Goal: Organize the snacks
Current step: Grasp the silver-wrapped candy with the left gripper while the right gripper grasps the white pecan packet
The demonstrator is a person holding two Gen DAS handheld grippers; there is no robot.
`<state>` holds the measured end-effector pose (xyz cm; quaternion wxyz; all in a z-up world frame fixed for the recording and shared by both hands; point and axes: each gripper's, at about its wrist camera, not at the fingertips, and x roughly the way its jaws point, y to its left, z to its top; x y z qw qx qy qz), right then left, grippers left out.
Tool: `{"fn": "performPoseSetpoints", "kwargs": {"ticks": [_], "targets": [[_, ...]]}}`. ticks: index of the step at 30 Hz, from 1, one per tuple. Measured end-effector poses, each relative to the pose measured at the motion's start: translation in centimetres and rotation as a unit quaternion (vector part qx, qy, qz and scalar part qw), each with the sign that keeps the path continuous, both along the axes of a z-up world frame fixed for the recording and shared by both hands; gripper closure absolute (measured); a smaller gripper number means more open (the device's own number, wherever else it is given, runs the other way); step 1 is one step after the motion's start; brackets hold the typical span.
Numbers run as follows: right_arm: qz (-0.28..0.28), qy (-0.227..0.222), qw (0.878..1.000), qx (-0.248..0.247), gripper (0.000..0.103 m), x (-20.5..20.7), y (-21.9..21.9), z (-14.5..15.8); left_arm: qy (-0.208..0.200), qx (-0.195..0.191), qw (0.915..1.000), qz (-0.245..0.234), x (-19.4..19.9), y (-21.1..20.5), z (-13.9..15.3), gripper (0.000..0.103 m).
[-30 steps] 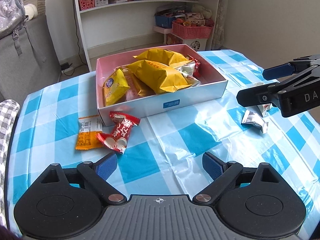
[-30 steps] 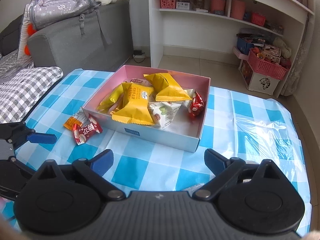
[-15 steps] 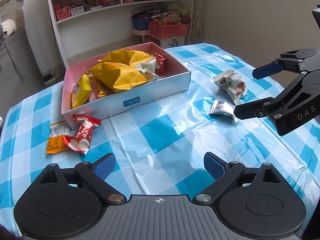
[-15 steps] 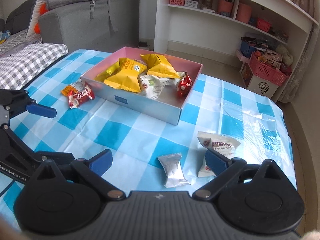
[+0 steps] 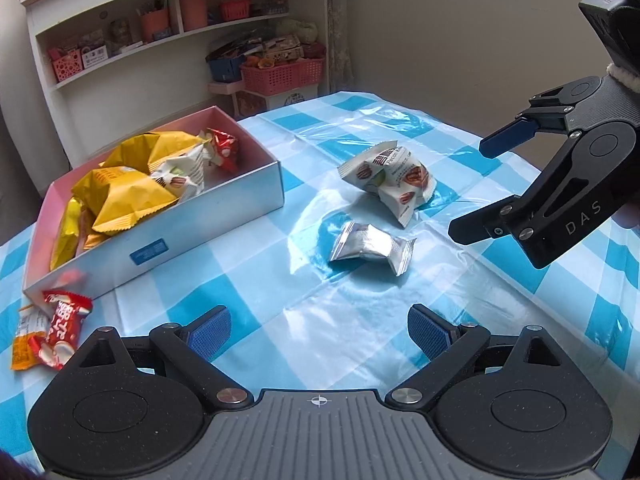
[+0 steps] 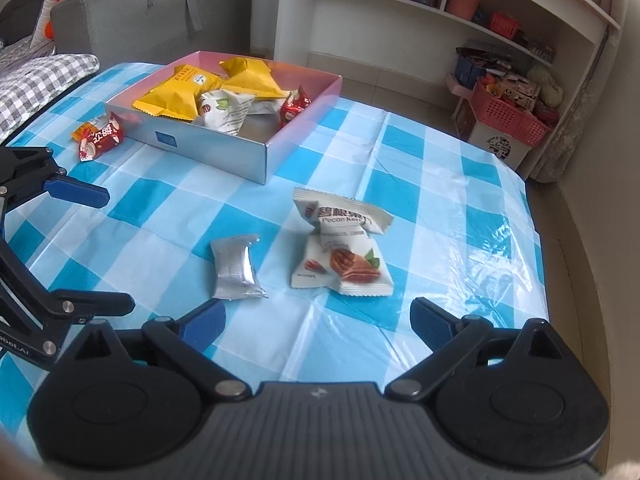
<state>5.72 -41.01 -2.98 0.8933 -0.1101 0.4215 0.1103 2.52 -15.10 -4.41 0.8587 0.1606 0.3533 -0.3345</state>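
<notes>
A pink-lined box (image 5: 208, 224) (image 6: 224, 152) on the blue checked table holds yellow, white and red snack packs. A silver packet (image 5: 370, 246) (image 6: 236, 268) and two white pecan packs (image 5: 394, 180) (image 6: 340, 248) lie on the cloth to the right of the box. A red pack (image 5: 60, 330) (image 6: 100, 140) and an orange pack (image 5: 24, 344) lie at the box's left end. My left gripper (image 5: 318, 330) (image 6: 80, 248) is open and empty, just short of the silver packet. My right gripper (image 6: 318, 320) (image 5: 476, 186) is open and empty, near the silver packet and pecan packs.
A white shelf unit (image 6: 460, 20) with pots and baskets stands behind the table. A pink basket (image 6: 508, 116) sits on the floor by it. A grey sofa (image 6: 132, 12) is at the far left. The table edge (image 6: 544, 264) runs close on the right.
Both grippers have swung right and come closer to the silver packet and pecan packs, which now sit nearer mid-view. Both stay open and empty.
</notes>
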Motion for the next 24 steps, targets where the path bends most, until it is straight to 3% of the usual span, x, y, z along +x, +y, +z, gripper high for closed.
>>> {"fn": "performPoseSetpoints", "kwargs": {"ticks": [14, 17, 21, 24], "targets": [[-0.017, -0.006, 0.999, 0.035, 0.011, 3.2, -1.4, -1.1, 0.001, -0.017, 0.9991, -0.039, 2.0, -4.6, -1.3, 0.01], [-0.024, -0.003, 0.998, 0.05, 0.015, 4.0, -1.4, -1.3, 0.004, -0.023, 0.9989, -0.042, 2.4, -5.2, -1.4, 0.015], [-0.037, 0.003, 0.997, 0.064, 0.021, 4.9, -1.6, -1.8, 0.011, -0.02, 0.9987, -0.046, 2.8, -5.8, -2.0, 0.036], [-0.05, 0.009, 0.996, 0.069, 0.031, 5.3, -1.8, -2.1, 0.005, -0.019, 0.9986, -0.05, 2.8, -6.0, -2.2, 0.043]]}}
